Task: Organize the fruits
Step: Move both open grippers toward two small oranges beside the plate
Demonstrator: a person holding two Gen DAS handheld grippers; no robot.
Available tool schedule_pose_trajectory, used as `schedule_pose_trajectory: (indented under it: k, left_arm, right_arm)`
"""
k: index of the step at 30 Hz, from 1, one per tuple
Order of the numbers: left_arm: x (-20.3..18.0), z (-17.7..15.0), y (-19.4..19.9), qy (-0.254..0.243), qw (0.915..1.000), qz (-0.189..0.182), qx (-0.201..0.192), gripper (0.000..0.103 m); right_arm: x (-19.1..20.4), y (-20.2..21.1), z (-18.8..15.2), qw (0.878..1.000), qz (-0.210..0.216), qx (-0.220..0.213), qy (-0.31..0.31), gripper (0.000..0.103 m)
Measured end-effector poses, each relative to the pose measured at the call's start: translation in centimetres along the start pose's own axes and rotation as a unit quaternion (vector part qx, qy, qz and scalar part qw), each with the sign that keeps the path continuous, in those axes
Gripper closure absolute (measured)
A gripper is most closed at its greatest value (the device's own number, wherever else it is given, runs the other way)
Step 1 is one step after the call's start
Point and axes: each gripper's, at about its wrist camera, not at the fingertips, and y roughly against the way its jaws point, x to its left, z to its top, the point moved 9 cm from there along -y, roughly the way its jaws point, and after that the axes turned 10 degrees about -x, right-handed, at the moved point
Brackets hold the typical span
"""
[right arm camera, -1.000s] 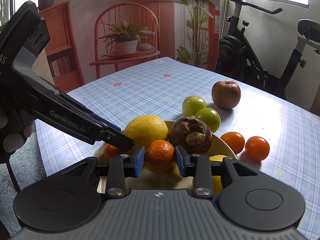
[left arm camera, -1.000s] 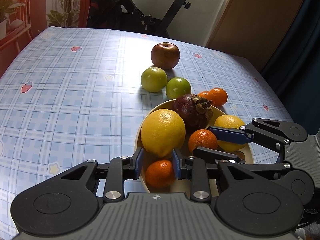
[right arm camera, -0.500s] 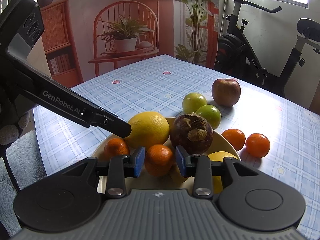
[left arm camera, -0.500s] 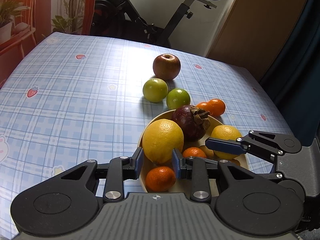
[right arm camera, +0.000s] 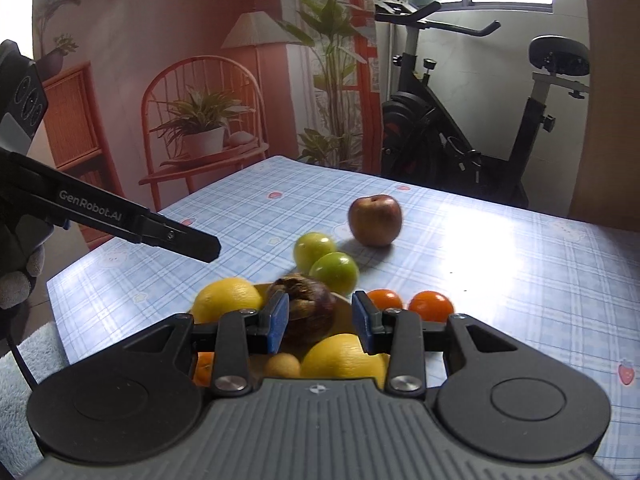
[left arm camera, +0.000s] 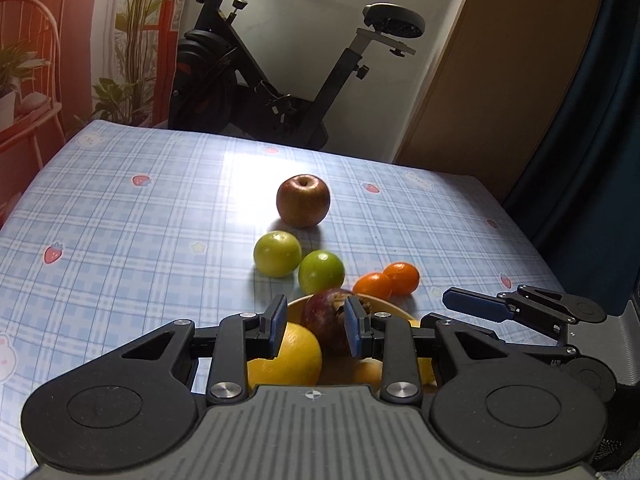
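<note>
**Left wrist view: both tongs empty above the bowl, loose fruit waiting beyond it**

Nearest me, my left tongs point(left arm camera: 314, 320) hang over the near side of the bowl point(left arm camera: 386, 307). Their pads stand a little apart and grip nothing. My right tongs point(right arm camera: 320, 320) are over the bowl's right side, also slightly apart and empty.

In the bowl I count one large yellow citrus point(left arm camera: 288, 356) at the near left. There is a second yellow citrus point(right arm camera: 344, 356) at the near right, with one small brownish fruit point(right arm camera: 282, 365) beside it. One tangerine point(right arm camera: 204, 372) sits at the near edge, mostly hidden, so there may be more. One dark mangosteen point(left arm camera: 324, 320) is at the far side.

Just beyond the bowl's far right rim, two tangerines point(left arm camera: 374, 285) touch each other on the checked cloth point(left arm camera: 120, 240). Two green fruits point(left arm camera: 278, 254) sit side by side beyond the far rim. One red apple point(left arm camera: 303, 201) is farther off behind them.

I judge the step in hand to be fetching the loose fruit, the tangerines first since they lie closest. To do it well, I should spread the pads wider before going down. I should come from above and close across the fruit's widest part. The paired tangerines need care, because nudging one could roll the other. My idle tongs should stay clear of the bowl, which looks crowded, so I should lower each fruit into a gap.
</note>
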Motion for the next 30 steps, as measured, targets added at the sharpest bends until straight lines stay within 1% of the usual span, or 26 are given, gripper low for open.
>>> schedule_pose_trajectory:
  k: [6,10,20,21,23,28,30]
  left_arm:
    - [-1.6,2.1,-2.5,0.003,0.9999,-0.008,-0.011,0.07]
    - [-2.2,2.7,-4.3,0.003,0.9999,-0.009,-0.014,0.07]
    - [-2.4,2.7,-8.1,-0.007,0.9999,-0.004,0.011,0.07]
    - [-2.4,2.7,-8.3,-0.008,0.9999,-0.004,0.014,0.07]
    - [-2.2,2.6,-8.7,-0.009,0.9998,-0.004,0.02,0.07]
    - [-2.2,2.2,-9.7,-0.009,0.9994,-0.005,0.034,0.07]
    - [-2.1,2.1,-9.9,-0.009,0.9992,-0.005,0.037,0.07]
  right_arm:
    - [-4.9,-0.1,0.3,0.999,-0.038,0.002,-0.009,0.065]
    - [-7.0,-1.2,-0.3,0.999,-0.043,0.013,-0.008,0.065]
    - [-8.3,-5.9,-2.3,0.999,-0.012,0.05,0.004,0.065]
    - [-8.3,-6.3,-2.4,0.999,-0.007,0.051,0.006,0.065]
    - [-8.2,-6.8,-2.3,0.999,0.004,0.046,0.007,0.06]
    - [-7.3,-7.9,-2.2,0.998,0.03,0.052,0.014,0.059]
    - [-7.2,-8.2,-2.2,0.998,0.03,0.053,0.016,0.059]
